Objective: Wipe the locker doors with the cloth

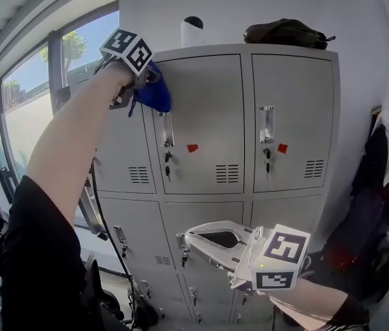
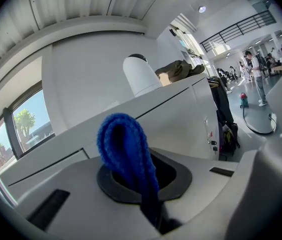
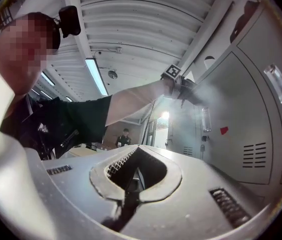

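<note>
A tall window fills the left (blue sky and a tree outside). A white wall stands far; dark coats hang right. A strip light glows on the ribbed ceiling.

We see bare panel on the upper locker doors; handles and dangling keys jut out, coats crowd the right.

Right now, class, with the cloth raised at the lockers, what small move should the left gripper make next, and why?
Probably sweep the left gripper downward across the upper-left locker door, with the blue cloth pressed to it. The gripper is shut on the cloth at that door's top right corner, so most of the door lies below it. The right gripper hangs low, shut and empty.
</note>
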Tool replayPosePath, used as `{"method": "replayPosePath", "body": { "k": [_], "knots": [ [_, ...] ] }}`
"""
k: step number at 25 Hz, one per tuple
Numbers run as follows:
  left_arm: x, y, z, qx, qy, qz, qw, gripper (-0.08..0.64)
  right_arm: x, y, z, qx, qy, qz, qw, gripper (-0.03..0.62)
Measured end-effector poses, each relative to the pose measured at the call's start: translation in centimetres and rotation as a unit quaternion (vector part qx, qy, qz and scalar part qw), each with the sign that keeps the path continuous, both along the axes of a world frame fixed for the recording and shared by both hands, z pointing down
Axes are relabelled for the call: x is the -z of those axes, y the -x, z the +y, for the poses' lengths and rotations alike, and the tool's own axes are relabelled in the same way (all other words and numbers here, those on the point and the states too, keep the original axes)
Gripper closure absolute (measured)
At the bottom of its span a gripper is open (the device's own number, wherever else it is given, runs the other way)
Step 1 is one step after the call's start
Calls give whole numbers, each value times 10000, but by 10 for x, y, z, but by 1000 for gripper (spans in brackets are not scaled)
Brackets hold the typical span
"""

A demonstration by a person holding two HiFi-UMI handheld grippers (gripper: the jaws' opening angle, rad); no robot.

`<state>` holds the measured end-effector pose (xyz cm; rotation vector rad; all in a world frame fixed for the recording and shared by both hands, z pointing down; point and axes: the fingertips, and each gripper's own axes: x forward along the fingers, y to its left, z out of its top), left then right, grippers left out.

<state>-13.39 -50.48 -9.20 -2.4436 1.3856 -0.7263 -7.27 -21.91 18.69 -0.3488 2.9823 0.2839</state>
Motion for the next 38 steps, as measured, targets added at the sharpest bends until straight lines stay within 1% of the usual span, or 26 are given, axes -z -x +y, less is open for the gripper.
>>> {"method": "replayPosePath", "body": {
  "k": [4,11,14,18,23,26,30,33,35,38],
  "knots": [
    [-3,-30,2,-201,66,-81,9997,531,-4,-10,-5,-57,88,-29,9999,591],
    [-3,-89,8,-517,129,-278,9982,532,5,-29,2,-27,14,-148,9999,591],
    [-3,-114,10,-655,143,-297,9973,532,13,-35,2,-47,-12,-62,10000,591],
    [-2,-145,15,-821,119,-300,9961,532,18,-38,3,-11,92,46,9999,591],
    [-9,-187,20,-1102,199,-321,9932,532,10,-39,5,-30,209,152,9997,591],
    [-10,-206,22,-1218,209,-377,9916,532,5,-40,6,-45,227,213,9995,591],
    [-10,-218,24,-1255,156,-462,9909,531,-2,-42,3,-97,273,269,9992,591],
    [-12,-215,26,-1302,158,-448,9904,532,-5,-37,2,-71,302,305,9991,591],
    [-14,-204,29,-1328,191,-439,9900,531,-6,-31,3,-7,317,309,9990,591],
    [-20,-172,32,-1246,242,-498,9907,532,-10,-17,5,107,381,311,9987,591]
  ]
}}
